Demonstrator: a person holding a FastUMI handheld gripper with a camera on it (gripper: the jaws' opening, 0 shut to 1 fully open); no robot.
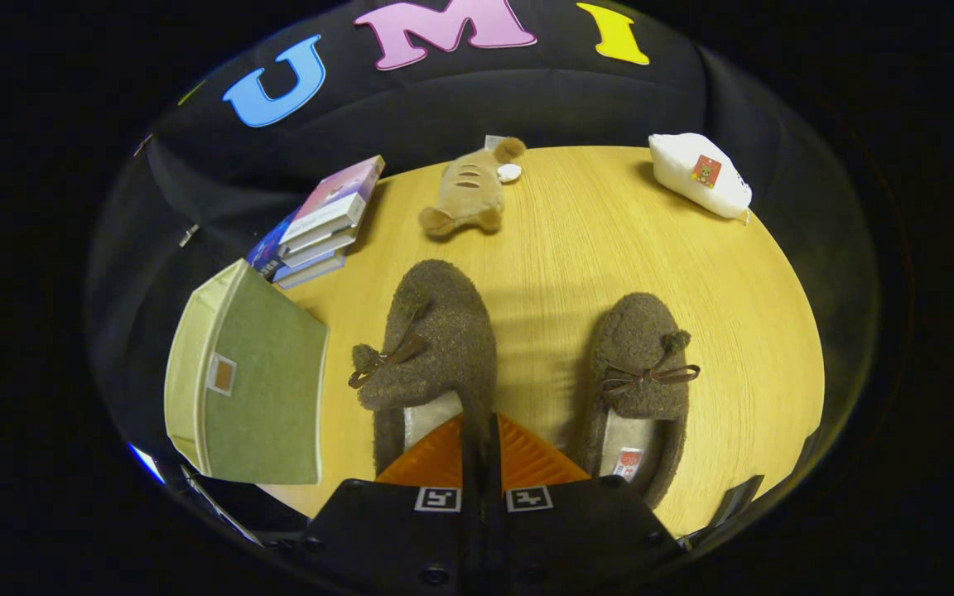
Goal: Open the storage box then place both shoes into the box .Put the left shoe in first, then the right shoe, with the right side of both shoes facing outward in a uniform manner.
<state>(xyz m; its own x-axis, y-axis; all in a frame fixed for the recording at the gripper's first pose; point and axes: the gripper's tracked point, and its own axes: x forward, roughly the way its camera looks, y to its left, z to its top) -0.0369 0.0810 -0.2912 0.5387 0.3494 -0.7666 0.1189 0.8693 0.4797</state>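
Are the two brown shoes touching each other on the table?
Apart. The gripper view shows bare table between the left shoe and the right shoe.

- Storage box (257, 389), green fabric with pale trim, lid closed, sits on the table at nine o'clock from the shoes.
- Two fuzzy brown bow-trimmed slippers lie parallel, toes toward twelve o'clock: left shoe (436, 348), right shoe (638, 377) at its three o'clock.

Wooden table (717, 331), 2 slippers (444, 331), storage box (262, 389), books (324, 223), plush toy (469, 194), white pouch (696, 174)
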